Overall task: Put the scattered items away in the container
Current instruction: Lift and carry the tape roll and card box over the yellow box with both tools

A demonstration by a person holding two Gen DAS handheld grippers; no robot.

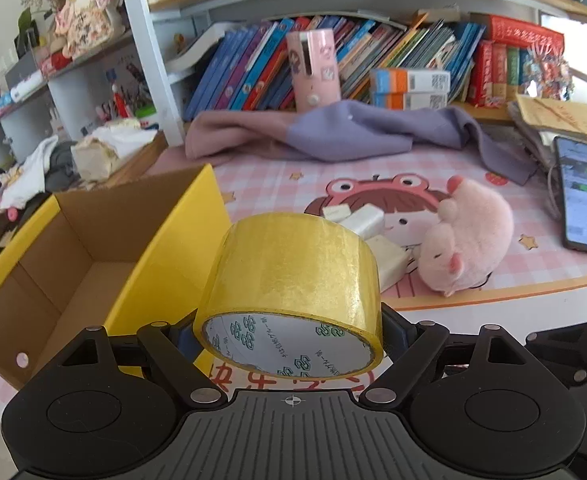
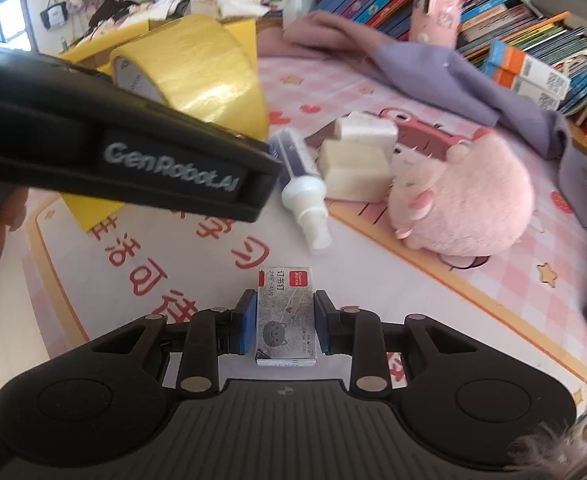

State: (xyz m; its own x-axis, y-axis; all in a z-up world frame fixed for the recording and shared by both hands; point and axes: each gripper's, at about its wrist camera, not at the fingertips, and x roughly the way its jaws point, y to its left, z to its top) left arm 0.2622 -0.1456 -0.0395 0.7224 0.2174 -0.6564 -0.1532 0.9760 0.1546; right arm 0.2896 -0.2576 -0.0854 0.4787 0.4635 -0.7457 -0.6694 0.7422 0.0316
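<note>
Our left gripper (image 1: 289, 332) has its jaws clenched on the yellow tape roll (image 1: 293, 288), lifted above the worktop (image 1: 493, 300) just at three o'clock of the open yellow box (image 1: 93, 248). Our right gripper (image 2: 285, 322) has its jaws grasping the staple box (image 2: 286, 316) low over the worktop. From the right wrist, a spray bottle (image 2: 301, 184) lies at twelve o'clock, white blocks (image 2: 357, 156) touch it at one o'clock, and the pink plush toy (image 2: 465, 200) sits beside them at two o'clock.
</note>
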